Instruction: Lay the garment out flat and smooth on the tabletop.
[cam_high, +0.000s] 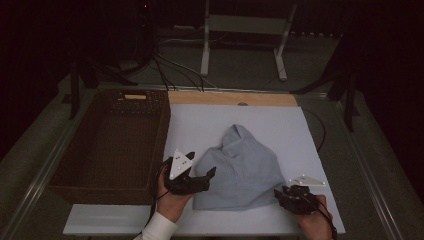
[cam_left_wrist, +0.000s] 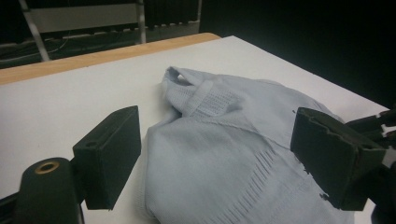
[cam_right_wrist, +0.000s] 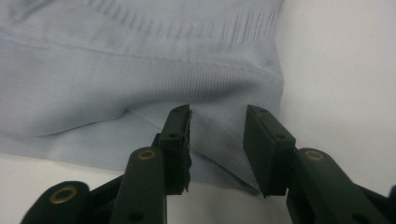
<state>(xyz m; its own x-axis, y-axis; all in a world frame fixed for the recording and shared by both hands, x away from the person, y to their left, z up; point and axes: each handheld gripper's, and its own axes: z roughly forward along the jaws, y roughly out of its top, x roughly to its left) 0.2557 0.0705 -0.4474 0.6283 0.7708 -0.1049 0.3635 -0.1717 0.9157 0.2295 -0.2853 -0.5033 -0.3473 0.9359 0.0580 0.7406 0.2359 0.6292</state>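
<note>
Lying crumpled at the centre of the high view, a pale blue knitted garment (cam_high: 240, 167) rests on the white desk (cam_high: 200, 125), its narrow end pointing toward the upper middle of the frame and its broad hem toward the lower edge. A dark wicker basket (cam_high: 112, 145) stands at the left of the frame, just beside the desk's white surface. A strip of bare wood (cam_high: 232, 98) runs along the far edge of the desk.

Left tool (cam_high: 202, 176): at lower centre-left of the high view, held in a hand with a white sleeve (cam_high: 159, 227), its jaws set wide apart at the garment's left edge. In the left gripper view (cam_left_wrist: 215, 163) the garment fills the space between the two jaws, and neither pad presses on the cloth.

Right tool (cam_high: 280, 192): at lower right of the high view, at the garment's lower right corner. In the right gripper view (cam_right_wrist: 217, 144) the jaws stand partly apart over the ribbed hem near its corner; cloth shows in the gap, and the pads do not clamp it.
</note>
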